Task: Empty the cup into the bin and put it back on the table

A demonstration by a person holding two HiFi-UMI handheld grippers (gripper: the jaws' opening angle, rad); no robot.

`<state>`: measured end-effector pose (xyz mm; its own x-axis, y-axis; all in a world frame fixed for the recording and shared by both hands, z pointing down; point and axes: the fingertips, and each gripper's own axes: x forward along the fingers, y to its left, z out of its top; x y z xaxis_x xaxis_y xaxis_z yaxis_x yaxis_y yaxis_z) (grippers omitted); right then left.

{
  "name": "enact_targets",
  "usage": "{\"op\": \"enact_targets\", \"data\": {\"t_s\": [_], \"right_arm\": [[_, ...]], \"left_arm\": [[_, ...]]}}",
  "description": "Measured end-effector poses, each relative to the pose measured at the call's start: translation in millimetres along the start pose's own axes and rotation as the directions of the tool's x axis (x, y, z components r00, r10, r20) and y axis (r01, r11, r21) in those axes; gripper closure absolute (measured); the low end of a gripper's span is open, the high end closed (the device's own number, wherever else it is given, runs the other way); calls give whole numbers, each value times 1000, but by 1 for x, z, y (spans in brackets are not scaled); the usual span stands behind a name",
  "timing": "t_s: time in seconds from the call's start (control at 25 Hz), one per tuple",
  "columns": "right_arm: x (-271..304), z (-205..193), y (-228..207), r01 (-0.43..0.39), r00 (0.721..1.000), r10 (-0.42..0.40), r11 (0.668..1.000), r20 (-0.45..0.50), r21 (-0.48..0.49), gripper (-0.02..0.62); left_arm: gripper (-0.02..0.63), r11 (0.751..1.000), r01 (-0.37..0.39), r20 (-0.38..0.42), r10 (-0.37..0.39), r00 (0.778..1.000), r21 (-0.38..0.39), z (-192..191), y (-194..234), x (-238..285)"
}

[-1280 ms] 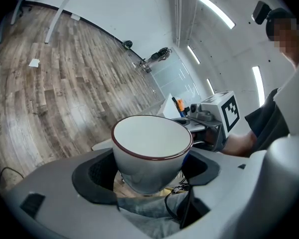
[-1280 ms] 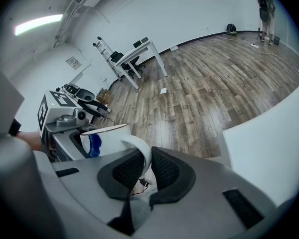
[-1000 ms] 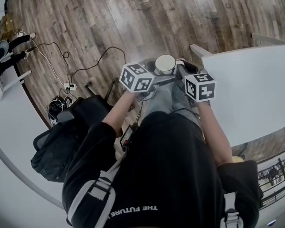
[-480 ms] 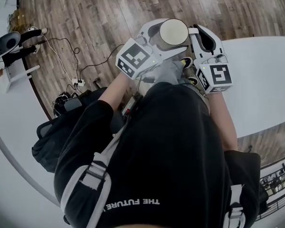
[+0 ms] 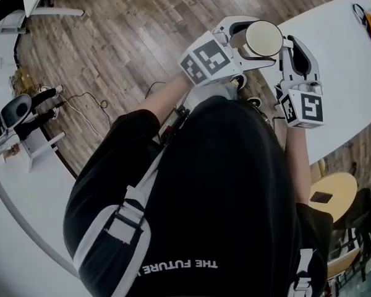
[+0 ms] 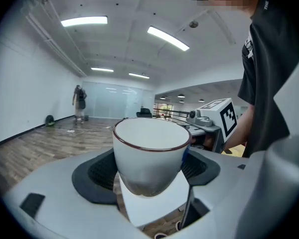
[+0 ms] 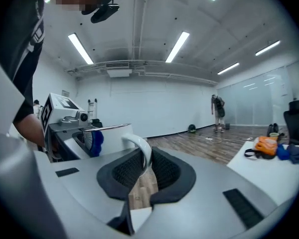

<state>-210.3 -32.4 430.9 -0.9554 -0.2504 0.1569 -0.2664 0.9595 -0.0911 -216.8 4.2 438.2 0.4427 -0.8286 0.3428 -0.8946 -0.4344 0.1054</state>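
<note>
Wood-plank floor [image 5: 142, 36] lies under the carry, and no bin shows in any view. Between the left tool's [image 6: 150, 169] pads sits the cup [image 6: 149, 153], upright, its body clamped on both sides. The right tool [image 7: 142, 169] is nearly closed, pinching only the cup's handle [image 7: 141, 151]. From the head view nothing shows inside the cup [image 5: 263, 38] (pale inside, as far as I can tell), so I judge the step in hand to be setting it down on the white bench [image 5: 343, 54]. The bench edge runs just beyond the right tool [image 5: 290, 45], on its far side from the left tool [image 5: 244, 36]. To do it well, move the 2 tools as 1 and hold the rim level. Bring the base fully over the bench before lowering, then loosen the handle grip first so the 2 holds do not twist against each other.
</note>
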Motion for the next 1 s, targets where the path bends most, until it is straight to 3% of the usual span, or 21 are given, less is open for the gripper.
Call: {"op": "enact_targets", "data": {"t_s": [0.2, 0.44, 0.52, 0.72, 1.0], "right_arm": [[-69, -1, -75, 256, 967, -256, 967, 5, 4, 540], [-175, -6, -164, 532, 847, -532, 845, -8, 50, 540], [-199, -17, -178, 571, 821, -570, 819, -33, 53, 540], [-235, -74, -199, 620, 782, -608, 781, -139, 72, 540], [-258, -178, -224, 662, 737, -622, 743, -262, 98, 540]], "left_arm": [[224, 967, 237, 5, -239, 971, 95, 29, -47, 81], [224, 858, 474, -31, -477, 878, 197, 62, -124, 184], [224, 833, 512, -50, -514, 856, 208, 58, -143, 205], [224, 798, 557, -104, -549, 830, 231, 13, -177, 247], [224, 781, 596, -245, -550, 798, 187, -82, -200, 302]]}}
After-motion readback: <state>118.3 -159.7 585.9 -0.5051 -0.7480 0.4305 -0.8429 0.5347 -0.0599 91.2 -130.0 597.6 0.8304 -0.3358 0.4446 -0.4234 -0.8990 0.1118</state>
